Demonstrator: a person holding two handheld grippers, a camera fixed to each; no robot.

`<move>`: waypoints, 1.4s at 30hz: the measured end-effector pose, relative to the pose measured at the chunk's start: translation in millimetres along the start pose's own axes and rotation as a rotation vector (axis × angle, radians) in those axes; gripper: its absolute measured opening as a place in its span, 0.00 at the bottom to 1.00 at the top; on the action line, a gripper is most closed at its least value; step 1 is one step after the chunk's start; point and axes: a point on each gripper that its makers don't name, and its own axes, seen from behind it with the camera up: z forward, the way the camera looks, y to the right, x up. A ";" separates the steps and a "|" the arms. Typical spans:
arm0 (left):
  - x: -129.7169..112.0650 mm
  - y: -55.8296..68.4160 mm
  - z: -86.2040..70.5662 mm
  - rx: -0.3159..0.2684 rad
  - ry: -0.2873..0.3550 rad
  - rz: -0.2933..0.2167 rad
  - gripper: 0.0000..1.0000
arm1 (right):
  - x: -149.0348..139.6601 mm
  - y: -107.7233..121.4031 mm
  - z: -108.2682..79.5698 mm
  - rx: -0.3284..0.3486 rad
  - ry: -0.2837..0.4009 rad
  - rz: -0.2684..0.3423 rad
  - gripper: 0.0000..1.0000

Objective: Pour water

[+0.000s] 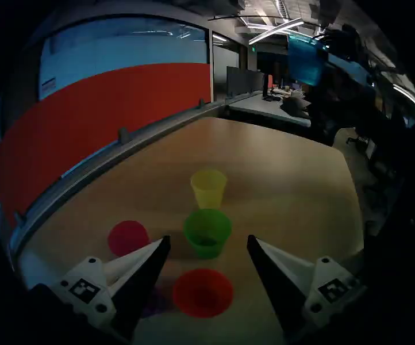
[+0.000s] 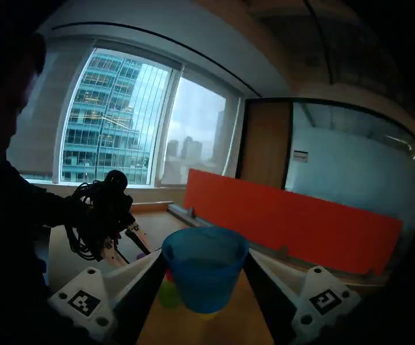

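My right gripper (image 2: 203, 259) is shut on a blue plastic cup (image 2: 206, 270), held upright in the air above the table. The same blue cup (image 1: 306, 57) hangs high at the upper right of the left gripper view. My left gripper (image 1: 207, 241) is open just above the wooden table (image 1: 288, 172), its fingers either side of a green cup (image 1: 207, 231). A yellow cup (image 1: 208, 187) stands behind the green one, an orange-red cup (image 1: 203, 292) in front, and a dark red cup (image 1: 128, 237) to the left. The left gripper (image 2: 133, 248) also appears in the right gripper view.
A red partition panel (image 1: 98, 121) with a grey rail runs along the table's left edge. A small purple thing (image 1: 156, 302) lies by my left finger. Desks and chairs stand beyond the far edge. A person's dark sleeve (image 2: 18, 230) and large windows (image 2: 115, 121) are on the left.
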 end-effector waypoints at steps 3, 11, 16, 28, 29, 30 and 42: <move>-4.5 1.4 8.0 0.001 -0.015 -0.008 1.00 | -2.5 -0.3 -1.1 -0.001 -0.004 -0.005 0.90; -12.0 5.8 28.0 -0.005 -0.037 -0.018 1.00 | -8.2 3.3 -2.6 -0.009 -0.013 -0.006 0.90; -16.5 5.8 39.9 0.000 -0.051 -0.021 1.00 | -11.6 5.5 -3.6 -0.013 -0.020 -0.010 0.90; -21.9 3.1 61.1 0.015 -0.071 -0.037 1.00 | -16.0 8.2 -3.6 -0.015 -0.028 -0.013 0.90; -22.6 2.7 63.0 0.017 -0.072 -0.036 1.00 | -16.6 8.3 -3.6 -0.015 -0.028 -0.011 0.90; -23.2 2.4 64.7 0.019 -0.073 -0.036 1.00 | -17.1 8.4 -3.5 -0.014 -0.029 -0.011 0.90; -24.0 2.1 79.8 0.030 -0.068 -0.043 1.00 | -19.7 10.6 -3.8 -0.021 -0.031 -0.003 0.90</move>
